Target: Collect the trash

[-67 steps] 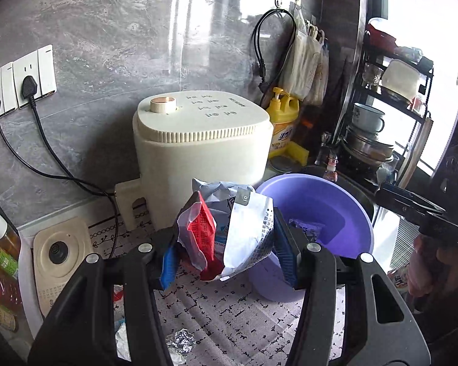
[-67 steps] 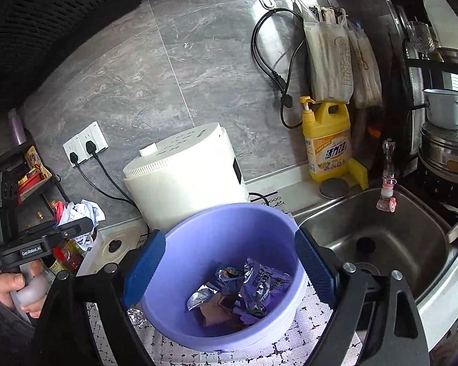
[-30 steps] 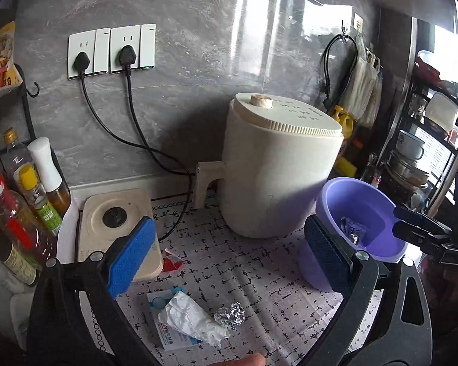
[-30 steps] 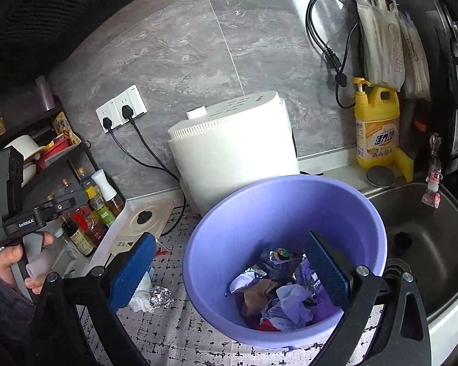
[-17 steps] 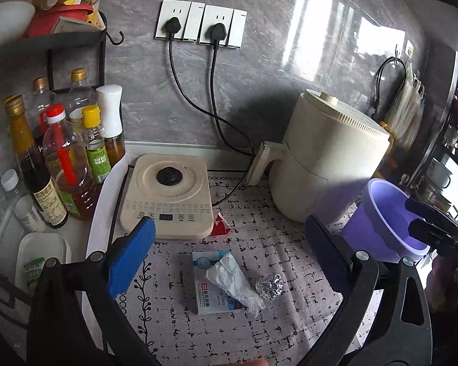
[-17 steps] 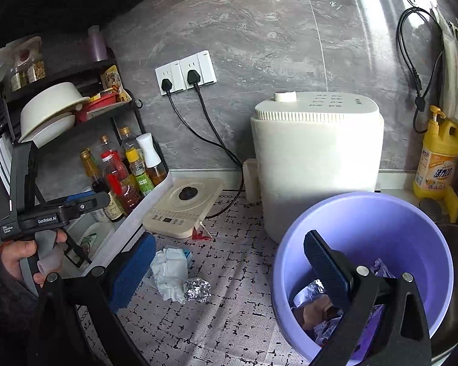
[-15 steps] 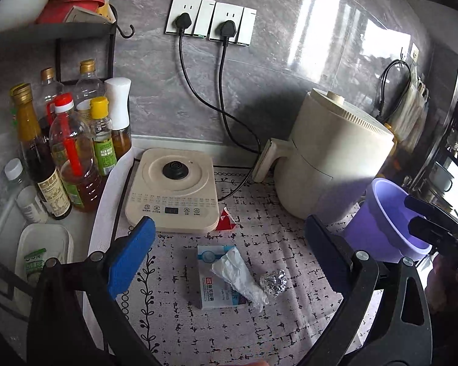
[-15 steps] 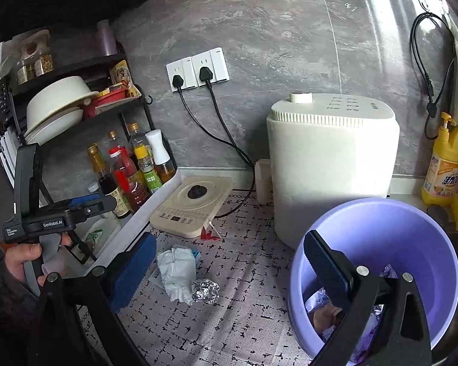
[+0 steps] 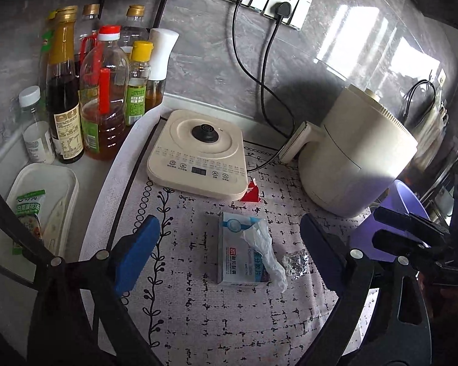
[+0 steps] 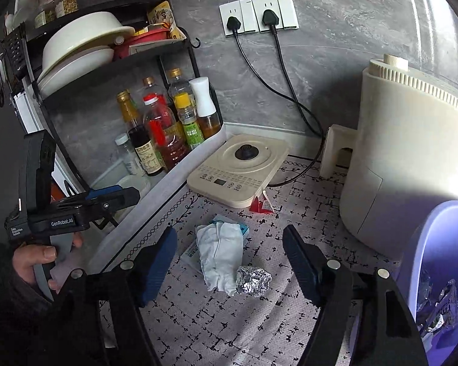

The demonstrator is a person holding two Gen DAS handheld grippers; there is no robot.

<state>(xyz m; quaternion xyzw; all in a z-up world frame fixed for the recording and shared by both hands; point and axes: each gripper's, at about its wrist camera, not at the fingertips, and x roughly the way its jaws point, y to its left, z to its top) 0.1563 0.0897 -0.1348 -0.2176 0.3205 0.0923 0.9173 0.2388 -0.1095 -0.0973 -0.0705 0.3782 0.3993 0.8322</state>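
A crumpled white tissue (image 9: pixel 264 251) lies across a flat blue-and-white box (image 9: pixel 233 260) on the patterned mat, with a foil ball (image 9: pixel 295 262) just right of it and a small red wrapper (image 9: pixel 251 194) beyond, by the induction plate. My left gripper (image 9: pixel 226 248) is open and empty, hovering above the box and tissue. My right gripper (image 10: pixel 230 262) is open and empty, above the tissue (image 10: pixel 218 254) and foil ball (image 10: pixel 253 281). The purple trash bucket (image 10: pixel 436 259) with wrappers inside is at the right; its rim also shows in the left wrist view (image 9: pixel 406 189).
A cream induction plate (image 9: pixel 200 158) and a cream air fryer (image 9: pixel 355 158) stand at the back, with cords to wall sockets (image 9: pixel 267 3). Several oil and sauce bottles (image 9: pixel 103 91) stand at the left under a dish rack (image 10: pixel 85 45). A white lidded tray (image 9: pixel 42 201) sits left.
My left gripper dropped the snack wrappers into the bucket, opened and swung left over the tissue, box and foil. My right gripper turned left and let the bucket slide to the right edge.
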